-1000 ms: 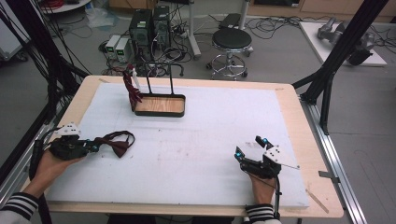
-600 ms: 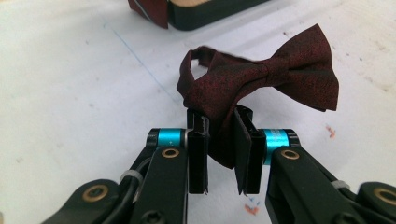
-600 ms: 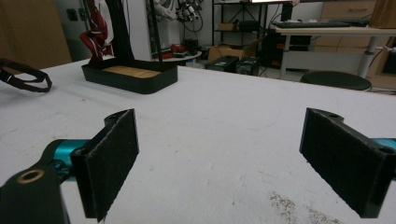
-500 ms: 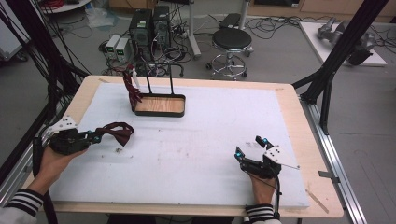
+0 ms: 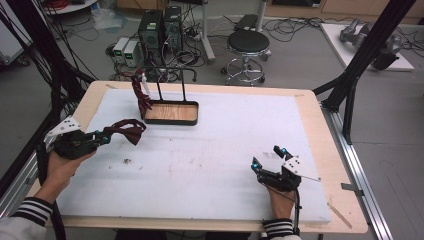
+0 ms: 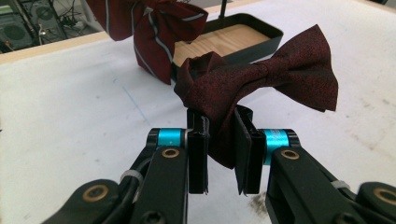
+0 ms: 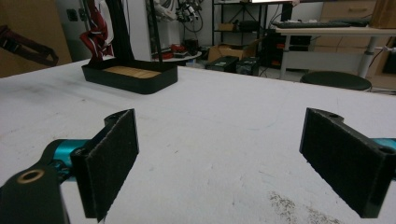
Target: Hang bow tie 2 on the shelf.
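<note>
The left tongs are clamped on one wing of the dark red bow tie, which is lifted above the counter; the pinched edge is hidden between the pads. Beyond them stands the black tray with a striped tie, its top cut off. The right tongs stand wide and hold nothing, resting low on the counter.

- The counter has a pale wooden top, with a white sheet covering nearly all of it — only a wood border shows around the edges.
- A black tray with a wooden floor stands on the sheet toward the far left — two thin black posts rise from it.
- Dark smudges mark the sheet near the left front.
</note>
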Tool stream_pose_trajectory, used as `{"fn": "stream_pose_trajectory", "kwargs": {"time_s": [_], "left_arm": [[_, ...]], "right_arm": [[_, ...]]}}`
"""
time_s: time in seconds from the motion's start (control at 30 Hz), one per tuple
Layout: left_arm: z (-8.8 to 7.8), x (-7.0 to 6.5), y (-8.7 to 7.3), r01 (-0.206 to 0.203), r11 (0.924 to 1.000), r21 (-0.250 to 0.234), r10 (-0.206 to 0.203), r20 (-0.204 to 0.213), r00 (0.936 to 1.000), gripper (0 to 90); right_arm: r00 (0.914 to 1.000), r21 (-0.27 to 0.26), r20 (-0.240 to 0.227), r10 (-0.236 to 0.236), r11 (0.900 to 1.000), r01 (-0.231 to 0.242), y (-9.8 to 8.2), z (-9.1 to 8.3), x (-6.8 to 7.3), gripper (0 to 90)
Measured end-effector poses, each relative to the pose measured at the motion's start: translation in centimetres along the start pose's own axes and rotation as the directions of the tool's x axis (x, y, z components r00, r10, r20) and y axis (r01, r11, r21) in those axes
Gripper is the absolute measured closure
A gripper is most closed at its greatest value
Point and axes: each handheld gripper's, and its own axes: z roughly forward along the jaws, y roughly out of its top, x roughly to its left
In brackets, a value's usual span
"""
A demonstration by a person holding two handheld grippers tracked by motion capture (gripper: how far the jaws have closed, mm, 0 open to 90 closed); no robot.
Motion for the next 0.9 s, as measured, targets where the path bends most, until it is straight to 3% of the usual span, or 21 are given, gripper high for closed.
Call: {"fn": "stream_pose_trajectory", "kwargs": {"time_s": [0.47,0.9], "left_arm": [[0.8,-0.9,2.9,-0.014,0.9971,-0.074,0.014,-0.002,0.9999,77.2],[1.9,-2.2,6.9,-0.032,0.9884,-0.148,0.033,0.004,0.9994,77.2]], "right_arm": [[1.0,0.001,0.0,0.003,1.0,-0.003,0.0,0.0,0.0,10.9],[1.0,0.001,0.001,-0.001,1.0,0.001,0.0,0.0,0.0,11.0]]}}
